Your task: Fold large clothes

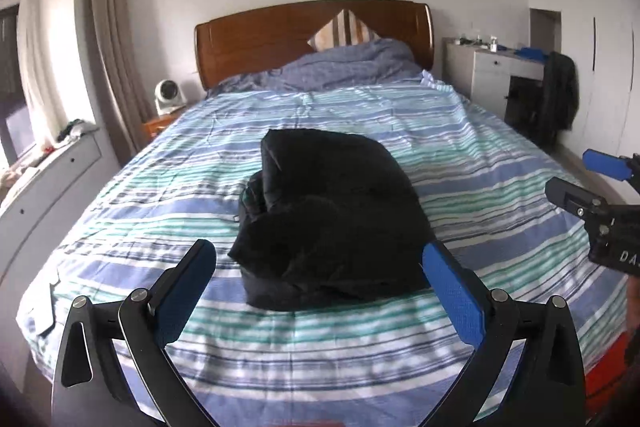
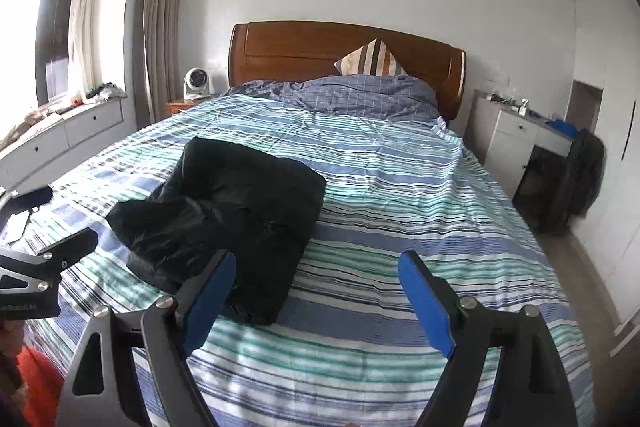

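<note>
Black garment (image 1: 332, 215) sits as a folded bundle mid-bed on the striped bedspread (image 1: 480, 155), well short of the blue duvet (image 1: 352, 67) and pillow (image 1: 344, 31) at the headboard (image 1: 256, 39). My read: the fold looks essentially done and this is the check-and-tidy step. To do it well, look at the left side first, where a rumpled layered edge bulges out and a loose corner pokes toward the near left; tuck those under, pinching only the top layer so the stack below doesn't drag. Then press the lumpy near half flat, and square the right edge, which already runs fairly straight in the right wrist view. Come in low and level to the bed, since a steep approach would snag the bedspread with the cloth. Tools, left to right: left gripper (image 1: 320, 291) has its jaws spread wide, blue pads (image 1: 452, 291) either side of the bundle's near edge as framed, but above and short of it, nothing between them, touching nothing. Right gripper (image 2: 316, 291) is likewise spread wide and empty, hovering off the bundle's right near corner, no contact with cloth or bed.
</note>
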The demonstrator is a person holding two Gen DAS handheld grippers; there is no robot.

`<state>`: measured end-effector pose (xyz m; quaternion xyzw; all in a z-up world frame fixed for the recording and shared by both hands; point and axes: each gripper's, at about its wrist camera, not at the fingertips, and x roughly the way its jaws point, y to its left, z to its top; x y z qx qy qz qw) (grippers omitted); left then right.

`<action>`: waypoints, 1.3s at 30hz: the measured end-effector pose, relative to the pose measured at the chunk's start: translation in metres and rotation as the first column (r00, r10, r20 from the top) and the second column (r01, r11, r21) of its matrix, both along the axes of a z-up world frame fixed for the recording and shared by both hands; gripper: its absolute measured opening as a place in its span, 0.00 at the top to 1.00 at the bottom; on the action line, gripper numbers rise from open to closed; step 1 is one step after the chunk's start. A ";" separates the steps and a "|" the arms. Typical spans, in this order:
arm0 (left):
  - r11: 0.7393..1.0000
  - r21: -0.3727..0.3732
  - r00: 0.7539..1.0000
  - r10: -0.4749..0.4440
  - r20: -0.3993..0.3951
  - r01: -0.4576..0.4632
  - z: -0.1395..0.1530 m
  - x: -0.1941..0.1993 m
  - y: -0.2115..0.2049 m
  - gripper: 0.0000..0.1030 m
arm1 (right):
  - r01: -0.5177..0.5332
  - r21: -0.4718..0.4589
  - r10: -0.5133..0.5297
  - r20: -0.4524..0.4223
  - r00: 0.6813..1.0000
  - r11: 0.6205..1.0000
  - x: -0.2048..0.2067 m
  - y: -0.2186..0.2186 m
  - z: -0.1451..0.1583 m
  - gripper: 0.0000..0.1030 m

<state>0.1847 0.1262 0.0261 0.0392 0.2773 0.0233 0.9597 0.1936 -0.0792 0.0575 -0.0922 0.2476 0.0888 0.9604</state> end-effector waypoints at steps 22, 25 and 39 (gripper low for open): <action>0.984 -0.090 0.987 0.148 -0.066 -0.153 0.005 -0.071 0.000 0.00 | 0.008 0.013 -0.008 -0.027 1.000 1.000 -0.061 0.014 0.003 0.15; 0.981 -0.076 0.982 0.173 -0.071 -0.179 0.002 -0.072 0.005 0.00 | -0.003 0.021 0.004 -0.041 0.999 1.000 -0.066 0.019 0.001 0.15; 0.979 -0.038 0.975 0.196 -0.102 -0.201 -0.005 -0.076 0.003 0.00 | -0.015 0.019 0.016 -0.047 0.999 1.000 -0.073 0.029 0.004 0.15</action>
